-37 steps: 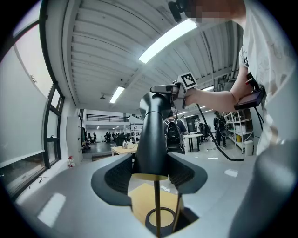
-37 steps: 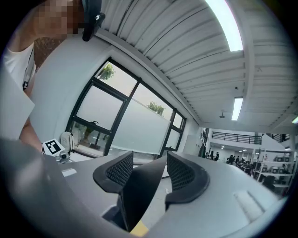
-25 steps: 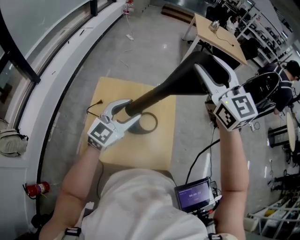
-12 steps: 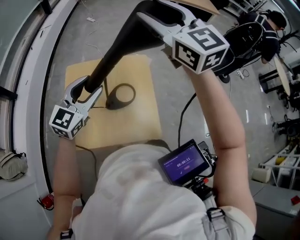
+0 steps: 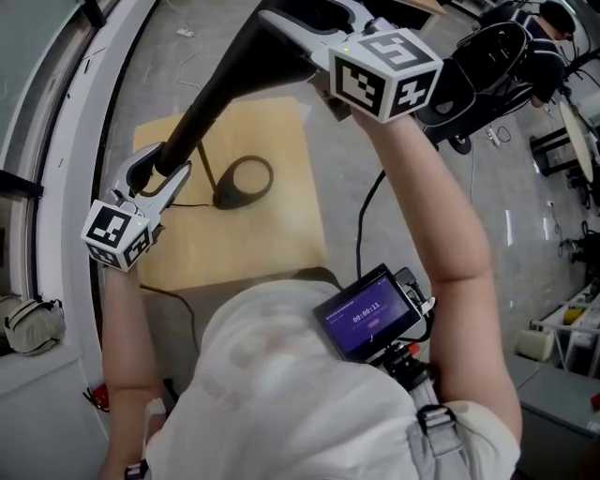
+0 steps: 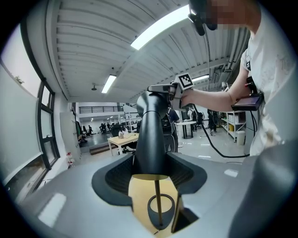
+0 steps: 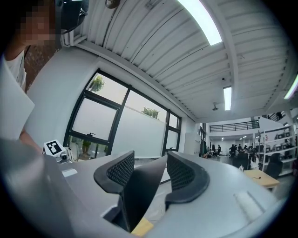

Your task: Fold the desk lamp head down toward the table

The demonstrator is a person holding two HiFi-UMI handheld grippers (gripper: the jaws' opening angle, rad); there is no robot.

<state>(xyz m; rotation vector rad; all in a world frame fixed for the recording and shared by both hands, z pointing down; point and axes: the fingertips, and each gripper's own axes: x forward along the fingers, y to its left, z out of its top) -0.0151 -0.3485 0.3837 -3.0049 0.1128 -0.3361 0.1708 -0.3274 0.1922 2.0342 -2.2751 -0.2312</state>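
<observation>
Left gripper [image 5: 161, 169]: low at the left edge of the wooden table [image 5: 281, 234], its jaws closed round the lower end of the lamp arm [image 5: 192, 127]. Its own view shows the black tube seated between both ribbed pads. This is probably a bracing hold, so the stand does not slide or tip while the top is moved. Ring base [image 5: 246, 178]: a black hoop lying flat on the tabletop just right of that gripper. A thin rod [image 6: 157, 204] joins it to the arm above, and a dark cord [image 5: 183, 202] trails off leftward. The base looks light, which would explain why it needs a second grip. Desk lamp overall: it stands on the table, with the arm slanting up and to the right from the left gripper and widening as it climbs. Lamp head [image 5: 267, 67]: the broad upper end, high above the tabletop and well clear of it, so the fold appears barely begun or not begun. Right gripper [image 5: 309, 14]: raised at the top of the head view, marker cube toward the camera, with its jaws clamped across the lamp head. Its own view shows a dark panel filling the gap between the pads. This is the working hold, placed far from the base, likely for leverage in swinging the head down. Chest-mounted screen [image 5: 368, 323]: lit, below the right forearm, and playing no part in the handling.
</observation>
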